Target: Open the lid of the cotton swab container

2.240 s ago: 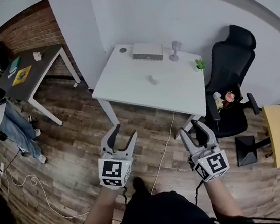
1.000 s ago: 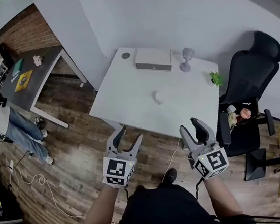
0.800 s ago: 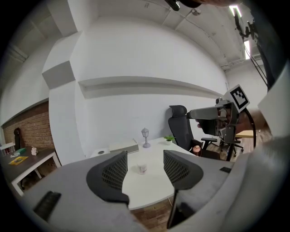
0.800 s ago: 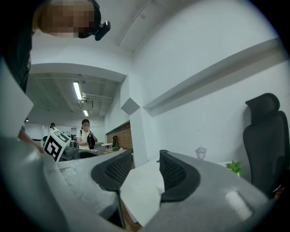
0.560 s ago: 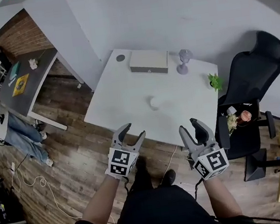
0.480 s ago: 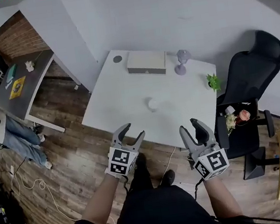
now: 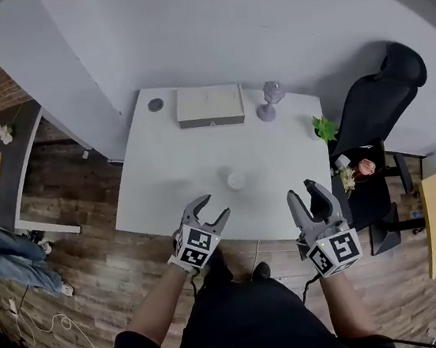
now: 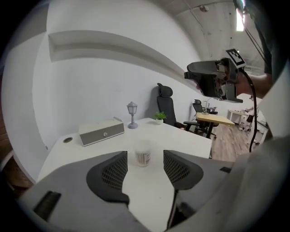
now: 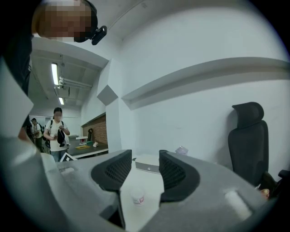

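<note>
The cotton swab container (image 7: 236, 180) is a small white round tub with its lid on. It stands near the middle of the white table (image 7: 164, 184). My left gripper (image 7: 209, 209) hovers at the table's near edge, open and holding nothing. In the left gripper view the container (image 8: 142, 156) shows through the gap between the jaws, a little way ahead. My right gripper (image 7: 304, 194) is open too, near the table's front right edge. The right gripper view has the container (image 9: 138, 197) low between its jaws and farther off.
A flat beige box (image 7: 209, 105), a small lamp figurine (image 7: 271, 100) and a round grommet (image 7: 155, 104) sit along the table's far side. A little potted plant (image 7: 323, 127) is at its right edge. A black office chair (image 7: 377, 108) stands to the right. A person (image 9: 58, 133) stands far off.
The table has come much closer and now lies just ahead of both grippers. The left gripper has moved forward and down to the table's near edge; the right has moved forward. Both jaws stay open.
</note>
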Tool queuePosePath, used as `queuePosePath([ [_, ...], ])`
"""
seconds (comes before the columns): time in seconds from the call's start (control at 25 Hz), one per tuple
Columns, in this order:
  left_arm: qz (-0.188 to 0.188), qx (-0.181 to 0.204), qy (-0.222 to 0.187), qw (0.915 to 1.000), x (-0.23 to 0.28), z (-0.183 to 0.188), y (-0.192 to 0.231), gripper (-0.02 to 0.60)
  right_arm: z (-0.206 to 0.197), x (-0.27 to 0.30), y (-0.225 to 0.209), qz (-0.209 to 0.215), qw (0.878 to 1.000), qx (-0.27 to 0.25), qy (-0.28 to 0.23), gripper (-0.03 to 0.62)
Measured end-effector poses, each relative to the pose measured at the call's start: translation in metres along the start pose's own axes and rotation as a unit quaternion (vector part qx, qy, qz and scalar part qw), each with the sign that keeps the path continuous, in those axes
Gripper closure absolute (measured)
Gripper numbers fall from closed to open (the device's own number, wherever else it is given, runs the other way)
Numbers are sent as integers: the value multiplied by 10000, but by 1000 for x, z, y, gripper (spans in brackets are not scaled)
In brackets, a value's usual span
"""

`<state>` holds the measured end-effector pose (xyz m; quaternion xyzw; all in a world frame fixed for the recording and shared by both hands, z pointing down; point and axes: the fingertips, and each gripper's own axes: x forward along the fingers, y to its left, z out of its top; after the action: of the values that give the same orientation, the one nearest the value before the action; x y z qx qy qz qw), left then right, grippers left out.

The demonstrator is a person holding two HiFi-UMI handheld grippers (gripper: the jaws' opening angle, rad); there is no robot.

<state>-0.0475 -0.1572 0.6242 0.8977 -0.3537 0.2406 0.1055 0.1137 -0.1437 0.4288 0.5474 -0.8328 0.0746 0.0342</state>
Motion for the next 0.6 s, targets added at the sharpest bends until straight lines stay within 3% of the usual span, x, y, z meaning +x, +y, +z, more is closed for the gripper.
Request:
queuePosePath([
  [0.24, -595, 264, 174, 9977, 40, -15, 13, 336, -11, 24, 10, -295, 9994, -22, 195, 405],
  [0.4, -739, 628, 365, 9946, 63, -29, 12, 336, -26, 30, 1, -404, 9985, 75, 367, 405],
  [0.6, -830, 878, 473, 9915, 85, -32, 17, 336, -42, 50, -11, -212, 9983, 208, 495, 405],
])
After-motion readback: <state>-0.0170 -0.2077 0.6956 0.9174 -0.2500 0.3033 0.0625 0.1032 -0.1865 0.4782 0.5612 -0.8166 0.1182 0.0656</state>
